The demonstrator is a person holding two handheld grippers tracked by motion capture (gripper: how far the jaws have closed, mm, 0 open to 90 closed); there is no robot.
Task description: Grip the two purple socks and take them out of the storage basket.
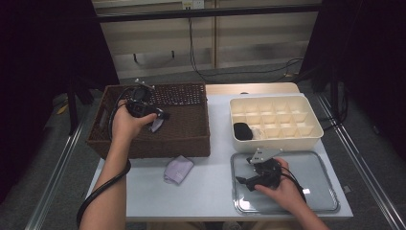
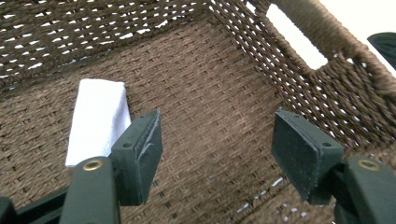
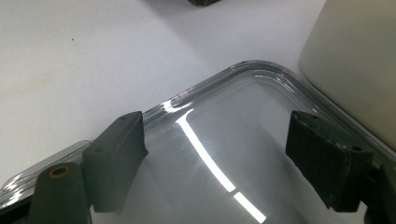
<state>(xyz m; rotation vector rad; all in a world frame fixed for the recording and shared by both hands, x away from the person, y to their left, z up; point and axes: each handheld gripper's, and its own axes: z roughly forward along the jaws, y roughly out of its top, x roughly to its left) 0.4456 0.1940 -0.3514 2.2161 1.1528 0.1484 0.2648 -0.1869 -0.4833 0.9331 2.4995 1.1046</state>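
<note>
The left gripper is hanging wide open and empty inside the basket, the white cloth lying just beyond its left jaw. Closing here risks grabbing only weave. The right gripper is idling wide open over the tray.

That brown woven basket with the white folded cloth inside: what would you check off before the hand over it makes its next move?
1. Left gripper jaws open, nothing between them: ok.
2. White folded cloth lying flat on the floor of the brown woven basket: ok.
3. Cloth lined up between the jaws: not ok; it lies off to the side, partly behind one jaw in the left gripper view.
4. Nothing else around the cloth on the basket floor: ok.
5. Right gripper out of the way, jaws open over the clear plastic lid: ok.
6. Free slot in the cream divided box: ok, most are empty.
</note>
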